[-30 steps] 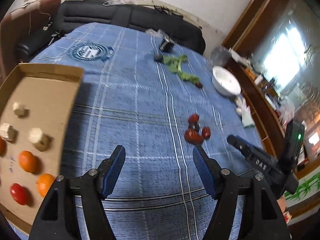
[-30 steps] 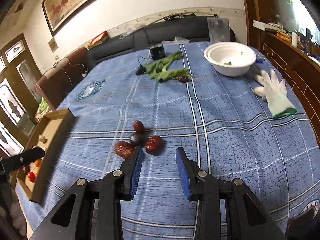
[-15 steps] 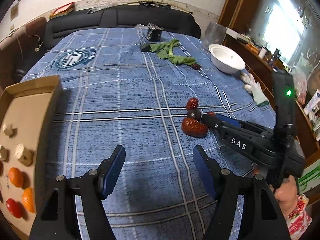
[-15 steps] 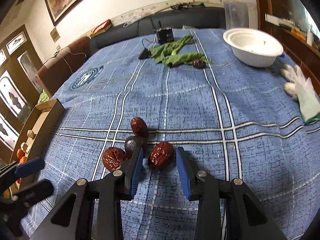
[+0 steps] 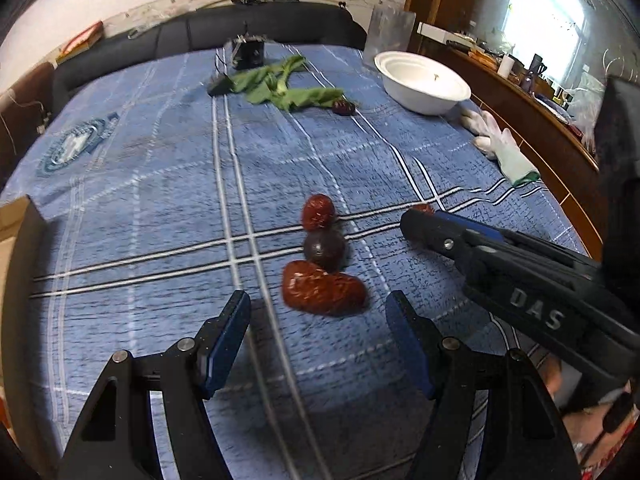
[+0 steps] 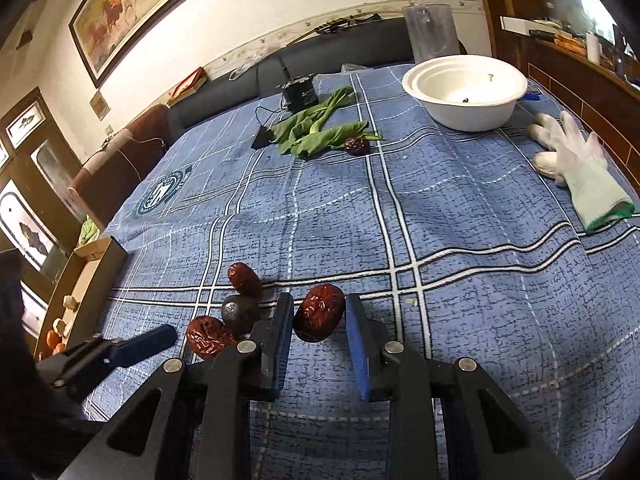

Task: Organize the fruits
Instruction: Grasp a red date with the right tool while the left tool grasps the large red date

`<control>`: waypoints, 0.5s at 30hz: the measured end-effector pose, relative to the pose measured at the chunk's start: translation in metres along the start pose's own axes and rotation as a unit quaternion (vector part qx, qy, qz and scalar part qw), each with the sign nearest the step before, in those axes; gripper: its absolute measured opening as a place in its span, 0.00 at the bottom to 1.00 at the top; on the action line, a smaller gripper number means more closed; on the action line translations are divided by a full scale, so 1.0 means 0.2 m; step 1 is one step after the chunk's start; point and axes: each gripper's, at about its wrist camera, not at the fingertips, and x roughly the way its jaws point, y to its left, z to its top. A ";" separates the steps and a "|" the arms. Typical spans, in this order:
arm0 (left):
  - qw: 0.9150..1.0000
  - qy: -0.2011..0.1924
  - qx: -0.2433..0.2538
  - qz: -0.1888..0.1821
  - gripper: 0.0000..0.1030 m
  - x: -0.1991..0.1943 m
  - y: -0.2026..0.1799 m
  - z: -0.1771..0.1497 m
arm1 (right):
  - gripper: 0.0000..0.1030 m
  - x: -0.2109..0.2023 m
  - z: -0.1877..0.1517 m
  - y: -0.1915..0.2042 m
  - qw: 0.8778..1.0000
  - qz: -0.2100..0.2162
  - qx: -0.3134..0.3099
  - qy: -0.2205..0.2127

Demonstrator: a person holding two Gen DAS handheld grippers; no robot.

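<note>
Several red dates and one dark round fruit [image 5: 324,249] lie clustered on the blue checked cloth. My left gripper [image 5: 318,312] is open, its fingers just short of the nearest red date [image 5: 322,289]. My right gripper [image 6: 319,314] is open with a red date [image 6: 319,312] between its fingers, not clamped. Left of it lie the dark fruit [image 6: 239,312] and two more dates [image 6: 208,336] [image 6: 244,279]. Another date [image 6: 357,145] lies by the greens. The right gripper shows in the left wrist view [image 5: 416,222].
A cardboard tray [image 6: 80,280] holding oranges and pale pieces sits at the table's left edge. A white bowl [image 6: 464,96], a white glove [image 6: 580,168], green leaves [image 6: 316,132] and a small black device [image 6: 300,94] lie further back. A sofa runs behind.
Both grippers have moved forward to the date cluster. My right gripper's fingers now straddle the rightmost date. My left view has swung right, away from the cardboard tray.
</note>
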 end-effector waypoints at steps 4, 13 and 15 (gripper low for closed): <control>1.000 -0.013 -0.006 0.005 0.55 0.01 0.00 0.00 | 0.27 -0.02 0.01 0.00 1.000 -0.007 -0.005 -0.009; 0.999 -0.024 0.001 0.027 0.42 -0.04 -0.01 -0.03 | 0.27 -0.03 0.00 0.03 1.000 -0.013 -0.020 -0.013; 0.999 -0.031 -0.004 0.030 0.42 -0.09 -0.02 -0.03 | 0.27 -0.03 0.00 0.03 1.000 -0.012 -0.021 -0.015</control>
